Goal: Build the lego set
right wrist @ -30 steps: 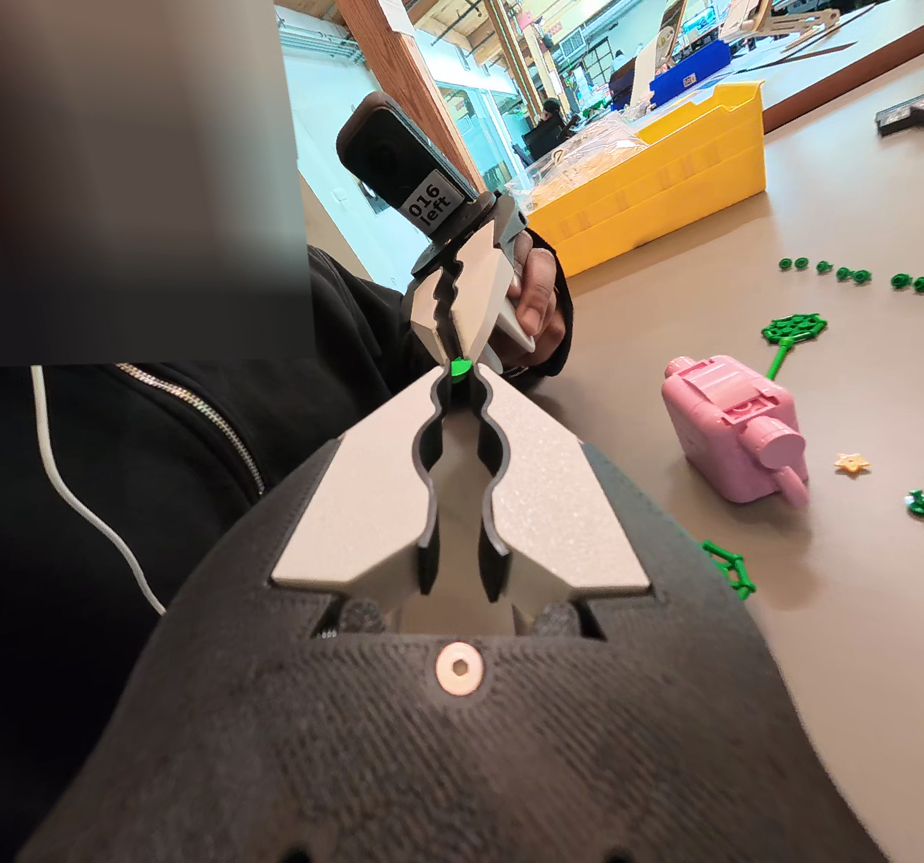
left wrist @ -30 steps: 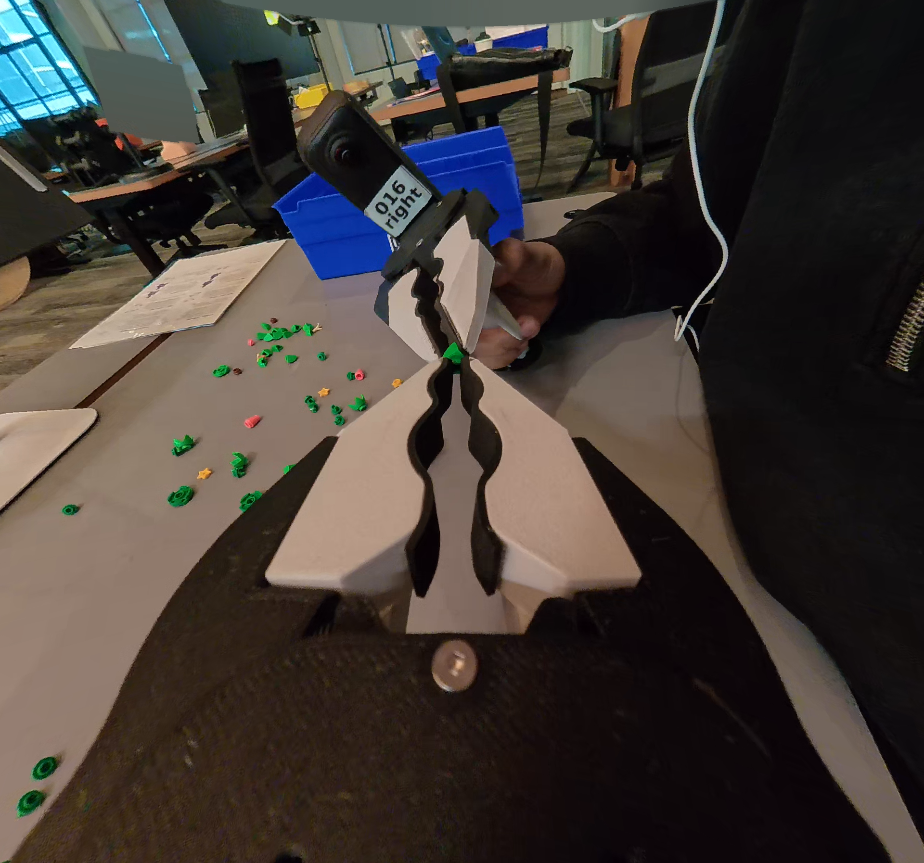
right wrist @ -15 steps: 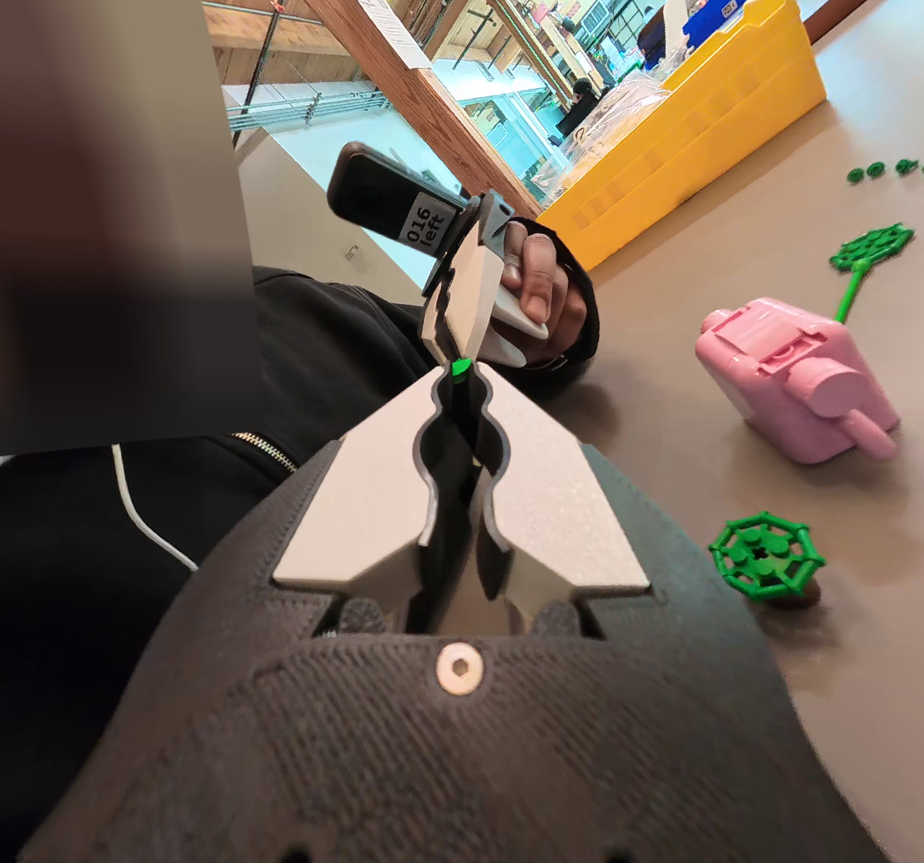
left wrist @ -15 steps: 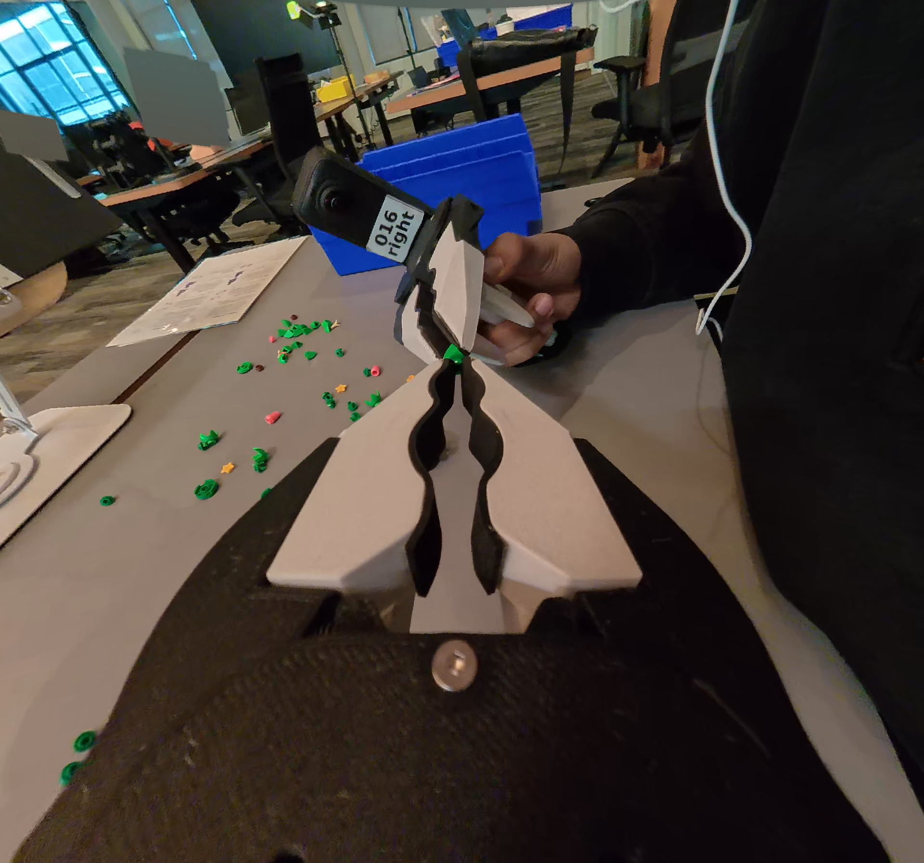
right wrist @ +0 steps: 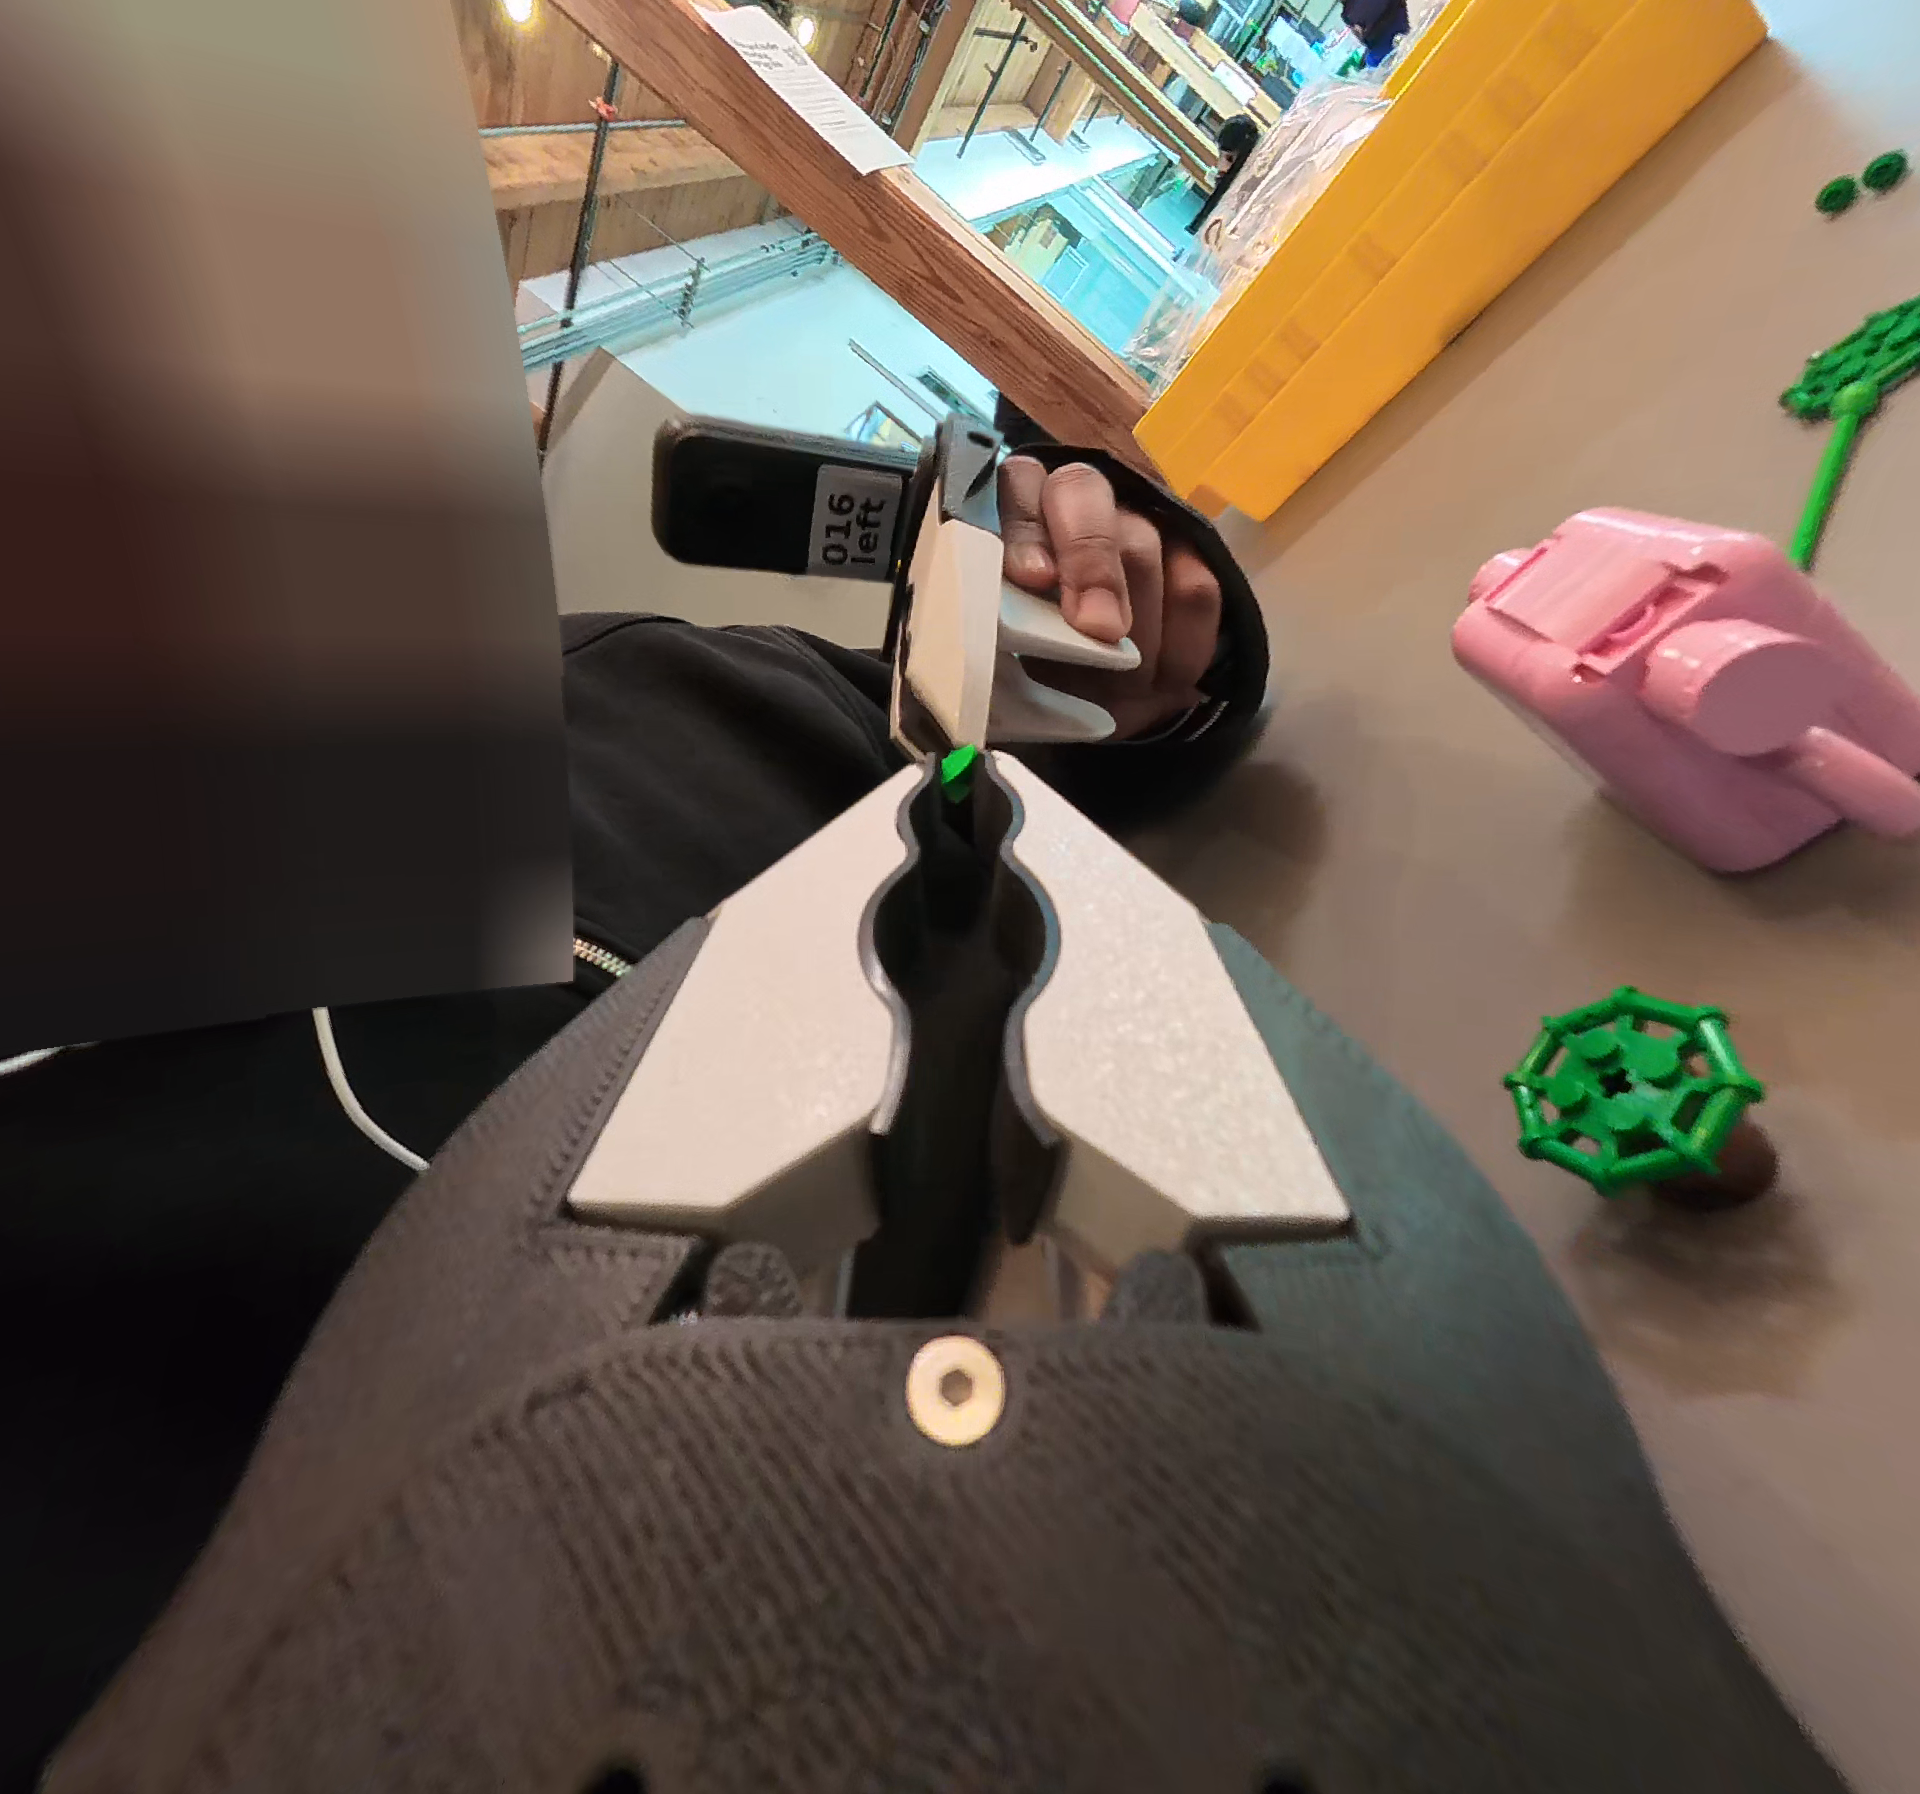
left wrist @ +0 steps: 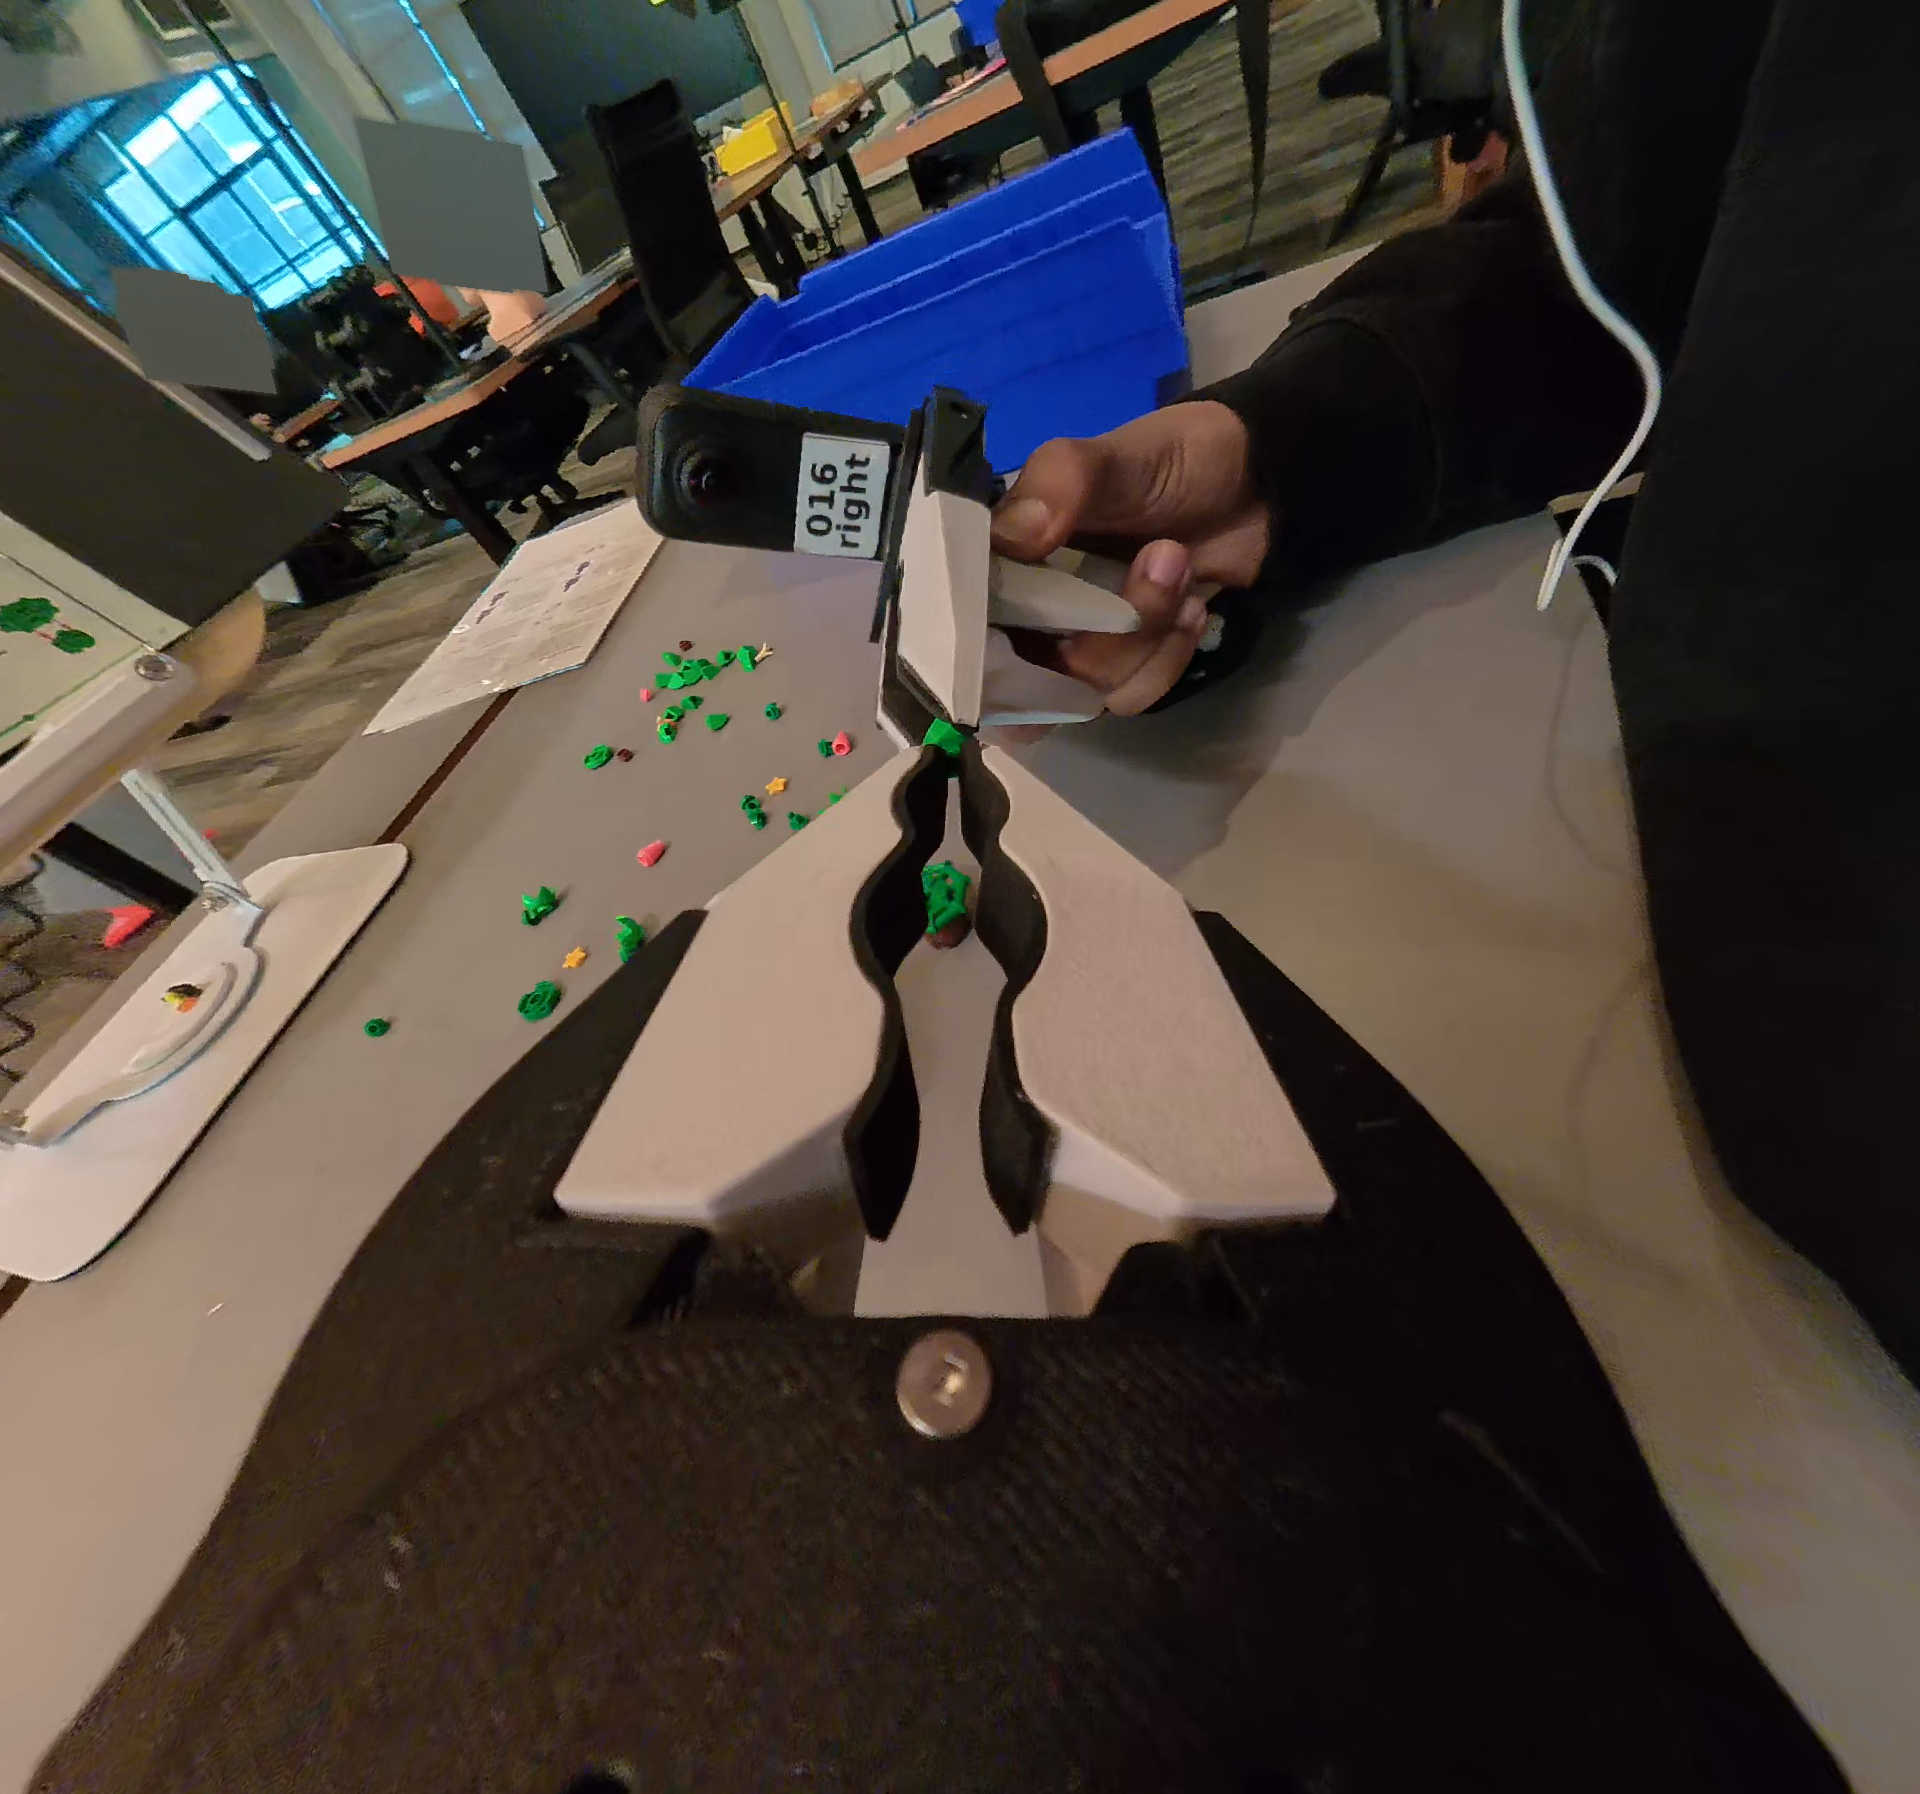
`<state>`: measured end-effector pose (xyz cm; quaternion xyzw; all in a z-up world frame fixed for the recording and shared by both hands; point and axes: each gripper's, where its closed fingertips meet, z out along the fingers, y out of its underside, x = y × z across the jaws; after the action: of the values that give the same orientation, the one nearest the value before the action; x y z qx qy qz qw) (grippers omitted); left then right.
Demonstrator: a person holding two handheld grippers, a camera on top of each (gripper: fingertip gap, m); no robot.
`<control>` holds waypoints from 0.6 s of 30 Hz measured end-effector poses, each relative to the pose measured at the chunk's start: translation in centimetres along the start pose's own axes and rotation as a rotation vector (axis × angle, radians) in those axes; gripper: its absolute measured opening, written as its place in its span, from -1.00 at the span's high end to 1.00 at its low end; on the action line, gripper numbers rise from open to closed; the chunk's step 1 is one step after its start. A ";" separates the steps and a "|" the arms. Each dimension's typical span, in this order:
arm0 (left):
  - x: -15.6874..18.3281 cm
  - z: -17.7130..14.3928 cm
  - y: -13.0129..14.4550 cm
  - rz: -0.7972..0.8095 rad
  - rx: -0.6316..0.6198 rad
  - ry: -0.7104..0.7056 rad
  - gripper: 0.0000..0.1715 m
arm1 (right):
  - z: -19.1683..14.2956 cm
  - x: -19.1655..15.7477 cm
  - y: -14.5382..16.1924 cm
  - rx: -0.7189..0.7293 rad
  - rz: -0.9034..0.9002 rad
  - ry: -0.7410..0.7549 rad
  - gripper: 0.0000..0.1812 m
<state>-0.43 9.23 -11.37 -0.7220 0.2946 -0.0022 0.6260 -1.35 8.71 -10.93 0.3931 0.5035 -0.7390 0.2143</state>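
My left gripper (left wrist: 943,755) and my right gripper (right wrist: 957,776) meet tip to tip above the grey table (left wrist: 1351,861). A small green piece (left wrist: 942,734) is pinched where the tips meet; it also shows in the right wrist view (right wrist: 958,768). Both sets of jaws are closed on it. The right gripper (left wrist: 935,718) comes in from above in the left wrist view, and the left gripper (right wrist: 938,742) does so in the right wrist view. A green web-shaped wheel on a brown stub (right wrist: 1631,1090) stands on the table below them, and shows between my left fingers (left wrist: 943,897).
A pink brick-built can (right wrist: 1704,684) and a green fan piece on a stem (right wrist: 1860,383) lie right of the grippers, before a yellow bin (right wrist: 1455,186). Small green, pink and orange pieces (left wrist: 696,674) lie scattered left, near a paper sheet (left wrist: 540,601), a blue bin (left wrist: 966,310) and a white stand base (left wrist: 187,1017). My left and right fingertips are right by each other.
Both grippers have rolled while staying tip to tip on the green piece; each one's camera now lies level. The green wheel has come into view below them.
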 end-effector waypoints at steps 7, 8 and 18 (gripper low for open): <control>-0.1 -0.1 0.0 0.025 0.010 -0.009 1.00 | 0.1 -0.1 -0.1 0.022 0.059 -0.046 0.95; -0.2 -0.1 -0.1 0.000 0.022 -0.001 1.00 | 0.2 -0.1 -0.2 0.029 0.059 -0.048 0.95; -1.6 -0.3 0.1 -0.172 0.090 0.025 0.84 | -0.7 0.2 -1.1 0.076 -0.015 0.019 0.95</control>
<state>-1.96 9.62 -10.77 -0.7157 0.2388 -0.0782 0.6516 -2.06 9.80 -10.59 0.4041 0.4801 -0.7553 0.1892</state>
